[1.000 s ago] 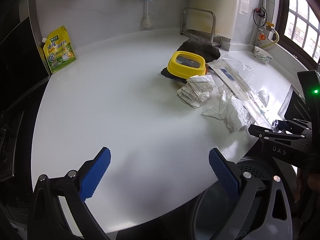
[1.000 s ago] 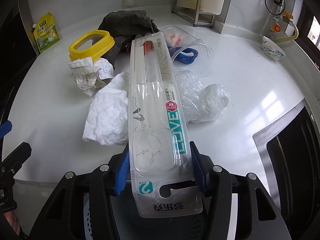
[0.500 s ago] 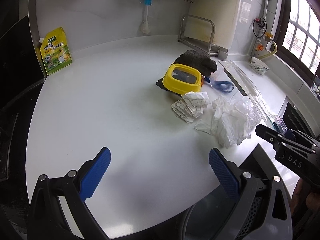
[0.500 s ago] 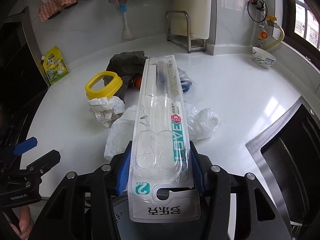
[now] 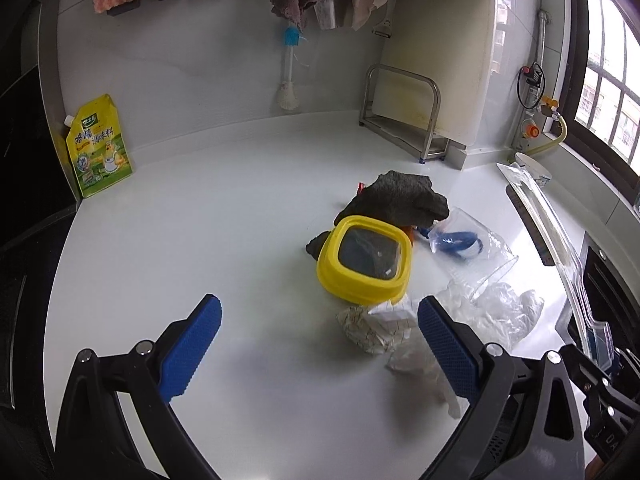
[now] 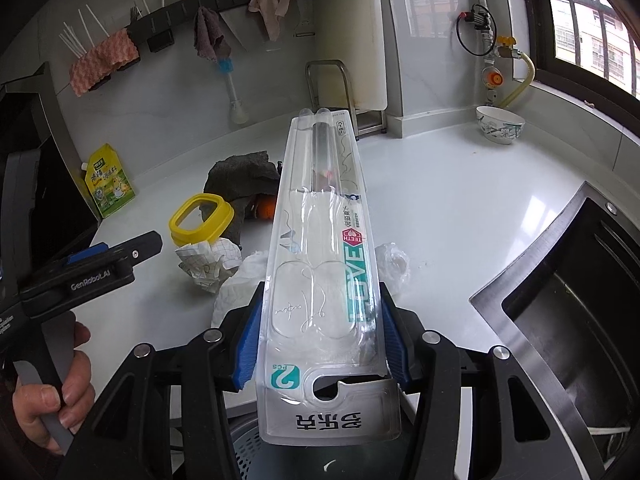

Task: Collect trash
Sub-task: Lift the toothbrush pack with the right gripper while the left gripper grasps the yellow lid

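My right gripper (image 6: 322, 344) is shut on a long clear toothbrush blister pack (image 6: 324, 248), lifted above the white counter and pointing away from me; the same pack (image 5: 548, 232) shows at the right edge of the left wrist view. My left gripper (image 5: 320, 336) is open over the counter, nothing between its blue pads. Just ahead of its right finger lie a crumpled checked paper (image 5: 374, 326), a white tissue (image 5: 420, 364) and crinkled clear plastic (image 5: 504, 308). A yellow lid frame (image 5: 366, 266) leans on a dark grey cloth (image 5: 396, 200).
A clear cup with something blue inside (image 5: 460, 242) lies beside the cloth. A yellow-green pouch (image 5: 98, 148) stands at the back left, a metal rack (image 5: 404, 120) at the back. A sink (image 6: 568, 312) lies right, a bowl (image 6: 500, 124) by the window. A grey bin (image 6: 256, 452) sits below.
My left gripper has moved forward and right, so the crumpled paper and tissue now lie close to its right finger. My right gripper has risen and tilted up with the blister pack still held.
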`<act>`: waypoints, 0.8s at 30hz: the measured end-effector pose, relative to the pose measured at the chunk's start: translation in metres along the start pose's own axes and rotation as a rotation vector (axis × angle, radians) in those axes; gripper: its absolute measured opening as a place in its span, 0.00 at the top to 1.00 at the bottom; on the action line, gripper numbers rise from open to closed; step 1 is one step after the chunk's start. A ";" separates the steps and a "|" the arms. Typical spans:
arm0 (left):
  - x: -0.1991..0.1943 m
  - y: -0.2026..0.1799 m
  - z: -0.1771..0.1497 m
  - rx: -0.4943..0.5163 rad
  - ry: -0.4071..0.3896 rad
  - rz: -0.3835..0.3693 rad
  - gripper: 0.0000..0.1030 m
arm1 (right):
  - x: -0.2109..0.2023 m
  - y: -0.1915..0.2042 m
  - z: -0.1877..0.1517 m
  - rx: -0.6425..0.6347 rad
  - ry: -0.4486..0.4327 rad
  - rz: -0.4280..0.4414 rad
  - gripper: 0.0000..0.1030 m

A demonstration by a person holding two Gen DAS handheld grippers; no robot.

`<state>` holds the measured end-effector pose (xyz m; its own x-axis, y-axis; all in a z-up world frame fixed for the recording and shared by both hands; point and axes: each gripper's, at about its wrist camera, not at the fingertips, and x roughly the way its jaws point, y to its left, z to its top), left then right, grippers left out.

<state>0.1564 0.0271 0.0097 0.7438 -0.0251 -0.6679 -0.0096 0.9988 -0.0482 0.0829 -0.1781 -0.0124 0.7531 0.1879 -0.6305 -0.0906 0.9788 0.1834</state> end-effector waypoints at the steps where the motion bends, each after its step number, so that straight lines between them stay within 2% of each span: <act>1: 0.004 -0.003 0.003 0.014 -0.003 0.005 0.06 | 0.001 0.000 -0.001 0.005 -0.001 0.002 0.51; 6: 0.031 -0.017 0.012 0.061 0.014 0.014 0.06 | 0.005 0.000 -0.003 0.021 -0.001 0.018 0.51; 13: 0.063 -0.025 0.015 0.074 0.067 0.010 0.06 | 0.008 -0.003 -0.003 0.035 0.005 0.035 0.51; 17: 0.063 -0.025 0.016 0.085 0.042 0.022 0.08 | 0.010 -0.004 -0.003 0.037 0.009 0.038 0.51; 24: 0.055 -0.025 0.020 0.093 0.032 0.005 0.36 | 0.010 -0.004 -0.005 0.041 0.003 0.049 0.51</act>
<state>0.2110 0.0019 -0.0115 0.7220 -0.0199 -0.6916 0.0501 0.9985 0.0235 0.0878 -0.1793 -0.0231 0.7462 0.2362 -0.6224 -0.1011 0.9643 0.2448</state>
